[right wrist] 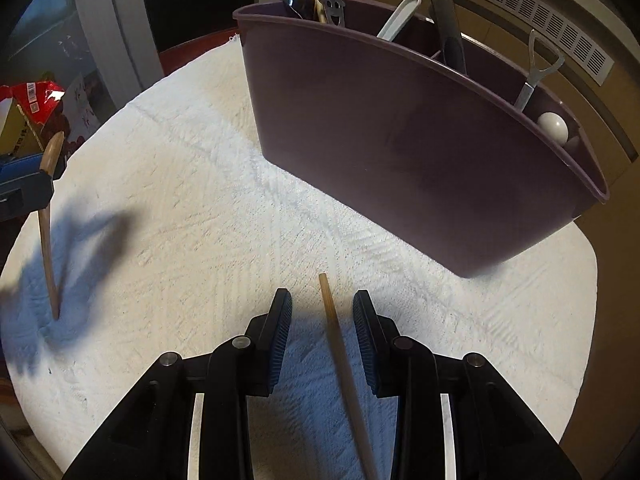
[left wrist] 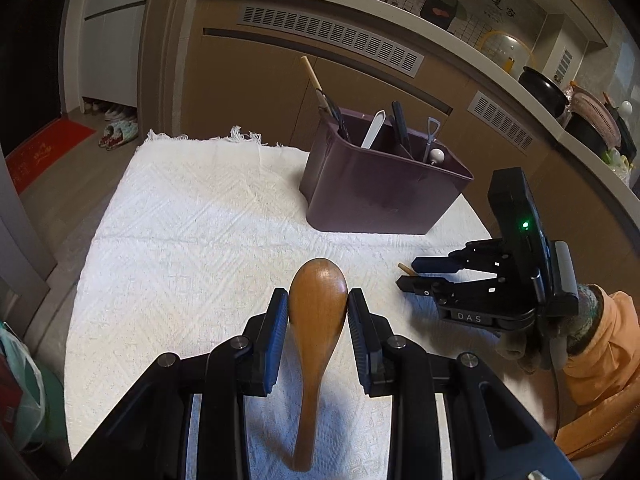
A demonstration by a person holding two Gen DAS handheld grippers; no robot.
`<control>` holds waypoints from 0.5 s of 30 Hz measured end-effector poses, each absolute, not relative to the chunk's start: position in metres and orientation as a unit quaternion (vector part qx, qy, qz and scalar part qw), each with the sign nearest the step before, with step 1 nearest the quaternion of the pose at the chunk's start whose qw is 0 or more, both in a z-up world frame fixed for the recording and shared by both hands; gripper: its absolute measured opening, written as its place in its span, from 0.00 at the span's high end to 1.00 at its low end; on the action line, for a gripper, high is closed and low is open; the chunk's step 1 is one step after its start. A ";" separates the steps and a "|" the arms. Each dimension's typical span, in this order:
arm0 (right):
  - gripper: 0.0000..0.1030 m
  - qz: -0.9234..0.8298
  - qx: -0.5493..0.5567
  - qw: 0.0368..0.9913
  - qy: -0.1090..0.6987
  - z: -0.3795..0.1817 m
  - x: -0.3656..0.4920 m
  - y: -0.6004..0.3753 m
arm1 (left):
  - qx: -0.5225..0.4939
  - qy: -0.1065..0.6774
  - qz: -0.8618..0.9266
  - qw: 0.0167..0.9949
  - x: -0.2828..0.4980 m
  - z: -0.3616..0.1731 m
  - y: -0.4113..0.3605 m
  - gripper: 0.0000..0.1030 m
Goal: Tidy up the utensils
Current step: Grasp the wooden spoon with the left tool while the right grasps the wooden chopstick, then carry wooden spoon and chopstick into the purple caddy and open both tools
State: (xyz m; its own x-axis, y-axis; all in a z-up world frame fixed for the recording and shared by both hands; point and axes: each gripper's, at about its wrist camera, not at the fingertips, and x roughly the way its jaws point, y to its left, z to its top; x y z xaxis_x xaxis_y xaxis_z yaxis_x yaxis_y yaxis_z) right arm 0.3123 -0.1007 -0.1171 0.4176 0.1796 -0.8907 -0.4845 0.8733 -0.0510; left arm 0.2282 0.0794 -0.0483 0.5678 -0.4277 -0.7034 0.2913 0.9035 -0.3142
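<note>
My left gripper (left wrist: 318, 300) is shut on a brown wooden spoon (left wrist: 316, 320), bowl forward, handle hanging down toward the white cloth; the spoon also shows at the left of the right wrist view (right wrist: 48, 220). My right gripper (right wrist: 322, 304) is open, its fingers astride a light wooden stick (right wrist: 340, 356) that lies on the cloth, not touching it. The right gripper also shows in the left wrist view (left wrist: 408, 274). A purple utensil caddy (left wrist: 376, 196) (right wrist: 420, 152) stands beyond, holding several utensils.
A white textured cloth (left wrist: 200, 240) covers the small table. Brown cabinets with vents (left wrist: 332, 36) stand behind the caddy. A countertop with pots (left wrist: 544, 88) is at the right. A red package (right wrist: 36, 100) lies off the table's left edge.
</note>
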 end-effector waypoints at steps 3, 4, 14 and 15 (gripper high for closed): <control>0.83 0.207 -0.148 0.826 0.503 -0.117 0.312 -0.102 | -0.082 0.423 -0.206 0.879 0.229 -0.051 0.076 0.74; 0.86 0.208 -0.147 0.825 0.504 -0.117 0.312 -0.102 | -0.081 0.424 -0.206 0.878 0.229 -0.052 0.075 0.74; 0.94 0.198 -0.105 0.859 0.461 -0.065 0.281 -0.133 | -0.058 0.420 -0.202 0.883 0.226 -0.035 0.058 0.74; 0.94 0.196 -0.100 0.865 0.451 -0.055 0.276 -0.138 | -0.057 0.417 -0.203 0.884 0.225 -0.032 0.055 0.74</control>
State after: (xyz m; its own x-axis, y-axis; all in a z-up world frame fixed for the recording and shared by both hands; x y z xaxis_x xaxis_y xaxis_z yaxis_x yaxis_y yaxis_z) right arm 0.2762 -0.1376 -0.0548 0.5161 0.2478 -0.8199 -0.4288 0.9034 0.0032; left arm 0.2248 0.0548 -0.0319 0.5692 -0.4065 -0.7147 0.3122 0.9110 -0.2695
